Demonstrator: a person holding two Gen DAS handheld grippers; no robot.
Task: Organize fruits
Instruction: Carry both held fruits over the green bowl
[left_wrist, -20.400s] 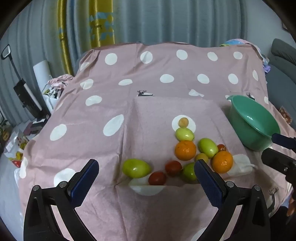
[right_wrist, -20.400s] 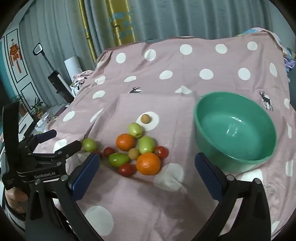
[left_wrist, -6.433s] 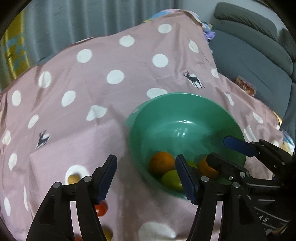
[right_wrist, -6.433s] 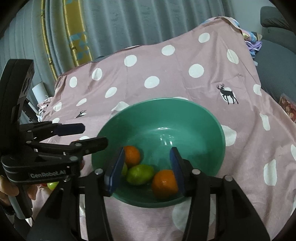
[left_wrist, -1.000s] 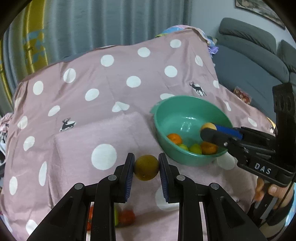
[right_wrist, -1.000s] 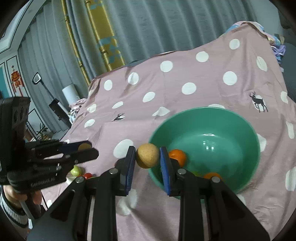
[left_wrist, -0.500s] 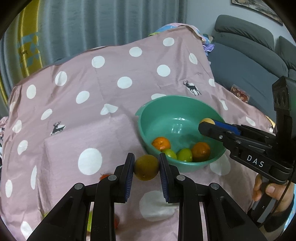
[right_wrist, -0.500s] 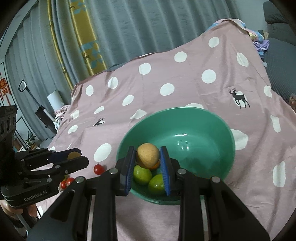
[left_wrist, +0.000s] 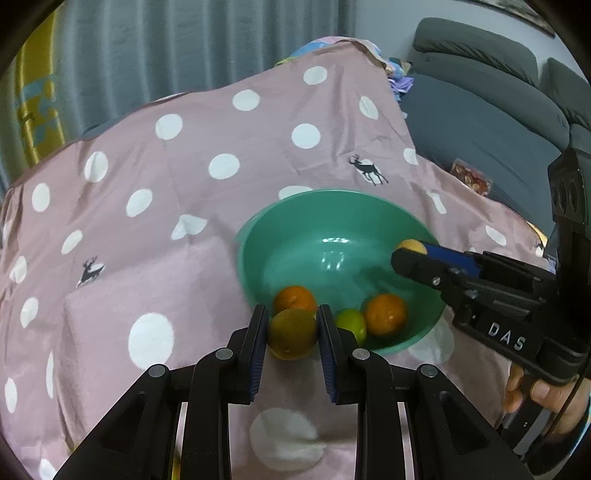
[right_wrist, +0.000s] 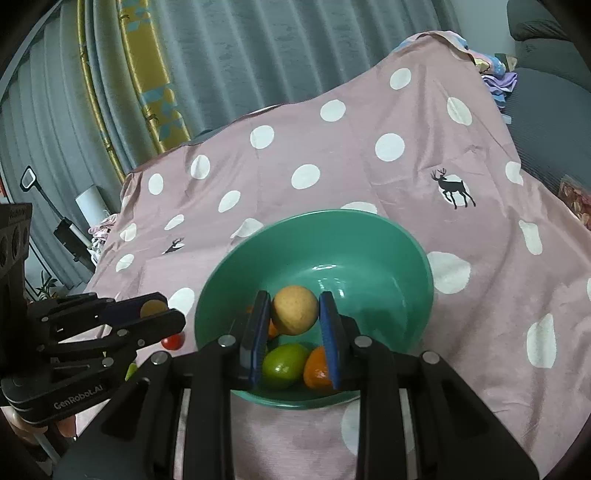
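Note:
A green bowl (left_wrist: 255, 236) (right_wrist: 413, 258) sits on the pink dotted cloth. Inside it lie two oranges (left_wrist: 386, 314) and a green fruit (left_wrist: 351, 323) (right_wrist: 284, 362). My left gripper (left_wrist: 293, 332) is shut on a brownish-yellow round fruit (left_wrist: 293, 334), held just at the bowl's near left rim. My right gripper (right_wrist: 295, 310) is shut on a tan round fruit (right_wrist: 295, 309) and hangs over the bowl's inside. In the left wrist view the right gripper (left_wrist: 412, 251) reaches in from the right above the bowl. In the right wrist view the left gripper (right_wrist: 155, 314) shows at the left, outside the bowl.
A small red fruit (right_wrist: 173, 341) lies on the cloth (left_wrist: 221, 122) left of the bowl. A grey sofa (left_wrist: 498, 92) stands to the right of the covered table. Curtains (right_wrist: 229, 55) hang behind, and household items (right_wrist: 81, 221) stand at the far left.
Both grippers have moved toward the bowl with their fruits. The right one has gone from the bowl's rim to above its inside; the left one has come up to the near rim.

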